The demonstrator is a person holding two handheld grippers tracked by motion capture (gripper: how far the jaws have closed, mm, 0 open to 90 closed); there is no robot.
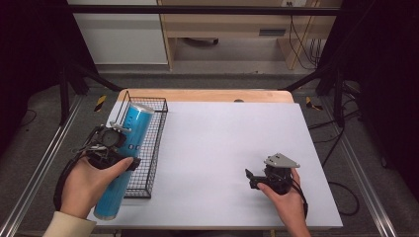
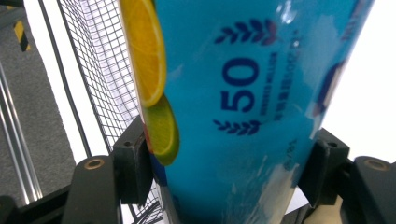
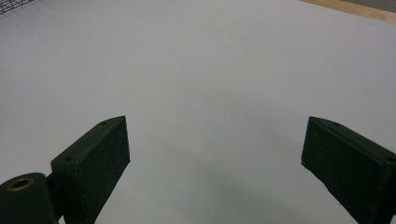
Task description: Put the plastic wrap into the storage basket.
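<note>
I see a wooden table [image 1: 207, 95] covered by a white sheet [image 1: 232, 158] almost to its far edge. A black wire basket [image 1: 150, 148] sits along the left edge.

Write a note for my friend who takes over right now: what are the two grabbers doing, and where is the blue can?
Left gripper: shut on the blue can, jaws pressing both its sides in the left gripper view.
Right gripper: open, holding nothing, low over the bare white table.
Blue can: long and tilted, its top end over the wire basket, its bottom end sticking out past the table's near edge.
Done: can is gripped.
Left: it looks headed into or out of the basket, I cannot tell which; keep the grip firm.
</note>
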